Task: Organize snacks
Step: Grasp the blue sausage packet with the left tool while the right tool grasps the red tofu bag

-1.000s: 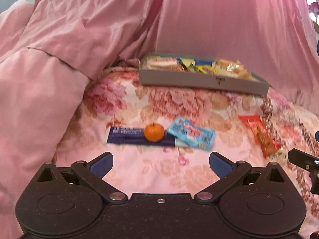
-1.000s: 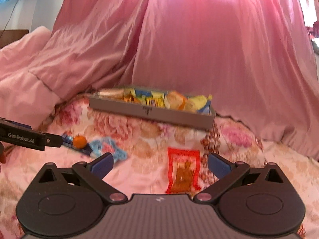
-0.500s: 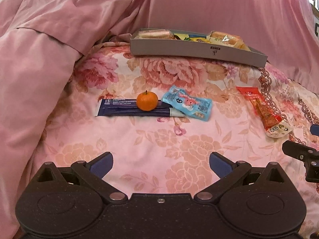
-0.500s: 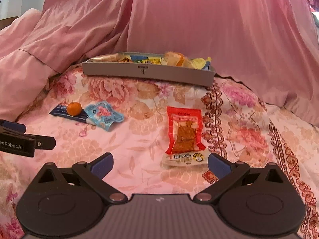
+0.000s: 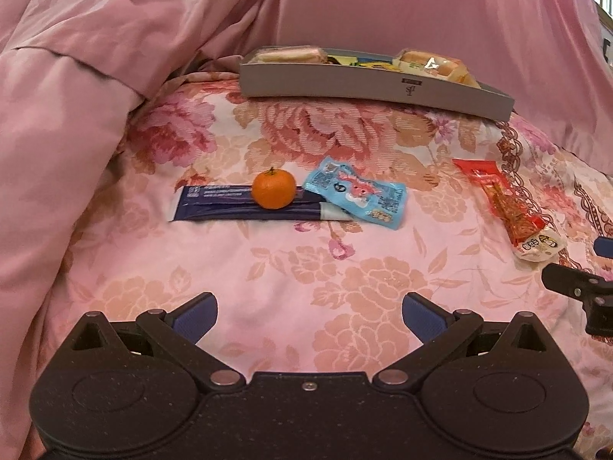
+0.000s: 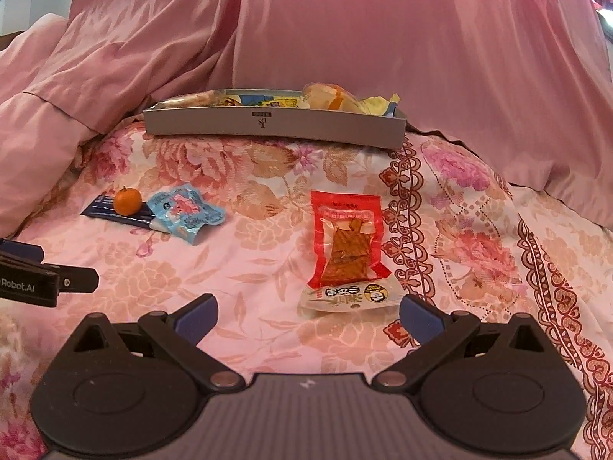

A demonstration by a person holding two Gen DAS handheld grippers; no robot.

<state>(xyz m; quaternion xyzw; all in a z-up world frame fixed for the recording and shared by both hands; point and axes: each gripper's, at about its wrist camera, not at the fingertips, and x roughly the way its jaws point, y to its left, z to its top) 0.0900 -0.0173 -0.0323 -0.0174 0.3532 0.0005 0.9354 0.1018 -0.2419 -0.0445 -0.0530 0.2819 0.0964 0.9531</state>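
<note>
Snacks wait loose on the bedspread: red packet before the wide, empty right gripper, tangerine facing the wide, empty left gripper, tray beyond.

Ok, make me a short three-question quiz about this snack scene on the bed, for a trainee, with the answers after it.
1. True or false: the left gripper is shut on the small orange.
2. Which snack lies nearest the right gripper? A) the light blue packet B) the red packet C) the dark blue packet
3. Fill in: the orange sits on the ____ packet.

Key:
1. False. Both grippers are open and empty.
2. B.
3. Dark blue. The grey tray at the back already holds other snacks.
</note>
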